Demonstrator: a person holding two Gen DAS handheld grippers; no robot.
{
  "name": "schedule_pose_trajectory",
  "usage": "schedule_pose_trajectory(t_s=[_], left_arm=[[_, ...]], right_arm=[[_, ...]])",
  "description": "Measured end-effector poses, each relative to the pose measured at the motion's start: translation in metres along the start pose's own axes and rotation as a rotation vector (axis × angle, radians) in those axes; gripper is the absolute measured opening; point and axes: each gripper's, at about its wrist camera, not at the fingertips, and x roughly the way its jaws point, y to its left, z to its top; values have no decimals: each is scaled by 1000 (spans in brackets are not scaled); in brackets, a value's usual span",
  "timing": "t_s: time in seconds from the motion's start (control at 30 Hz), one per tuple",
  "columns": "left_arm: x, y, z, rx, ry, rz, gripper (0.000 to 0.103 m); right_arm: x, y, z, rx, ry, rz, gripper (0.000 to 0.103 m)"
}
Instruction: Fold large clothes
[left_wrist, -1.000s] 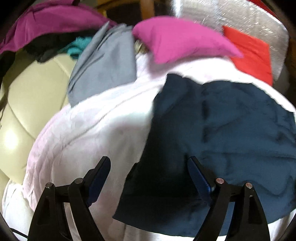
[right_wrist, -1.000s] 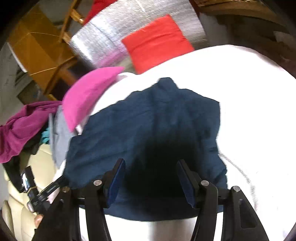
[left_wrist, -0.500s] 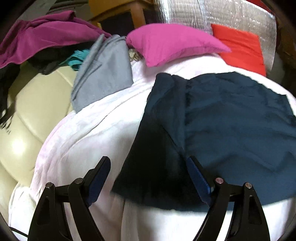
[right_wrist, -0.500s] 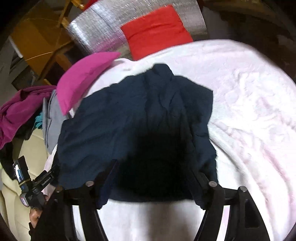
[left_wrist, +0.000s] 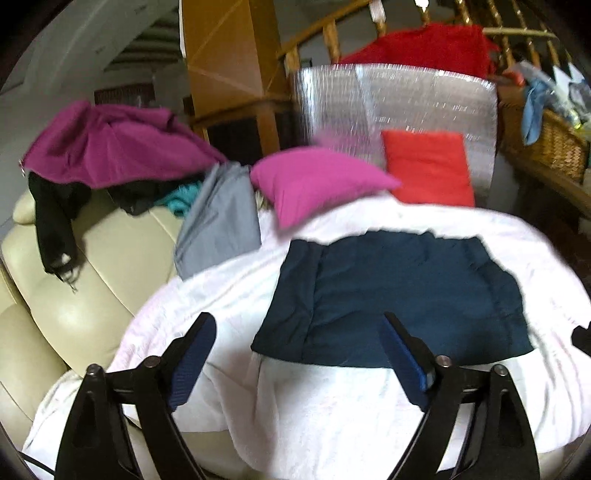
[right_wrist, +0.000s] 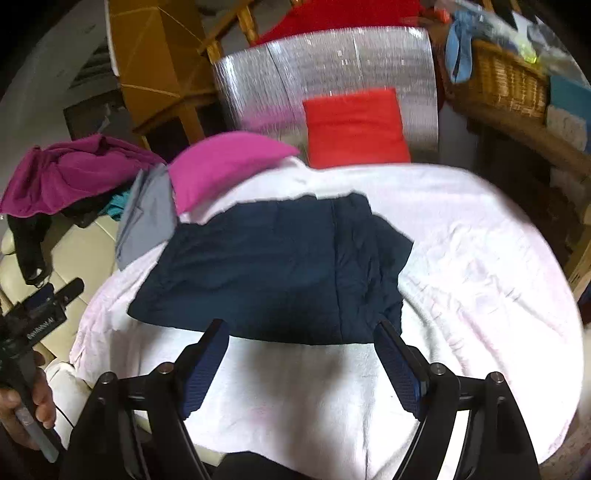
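A navy garment (right_wrist: 280, 273) lies folded into a rough rectangle on a white blanket (right_wrist: 480, 280). In the foreground the right gripper (right_wrist: 301, 334) hangs above the blanket with its blue-padded jaws spread wide and empty, just short of the garment's near edge. Beyond the garment sit a pink pillow (right_wrist: 225, 162) and a red cushion (right_wrist: 354, 129) against a silver foil panel (right_wrist: 325, 74). At far left, a hand (right_wrist: 26, 402) grips the other tool's handle.

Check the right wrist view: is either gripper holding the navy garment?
No: the navy garment lies flat on the white blanket, and the right gripper is open, short of it.
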Motion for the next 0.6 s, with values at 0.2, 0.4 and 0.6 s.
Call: schedule_pose_trajectory(t_s=[0.2,0.4,0.6], left_arm=[[-57,-11,10,19,-89,-23,93],[-99,-21,11,35,-140,-29,93],[-134,-19,8,23,-177,-20,94]], right_arm=[[-52,-1,4,10,-96,16,87],[-98,-1,2,25,-165,28,88],[-139,8,-6,5,-228,29,89]])
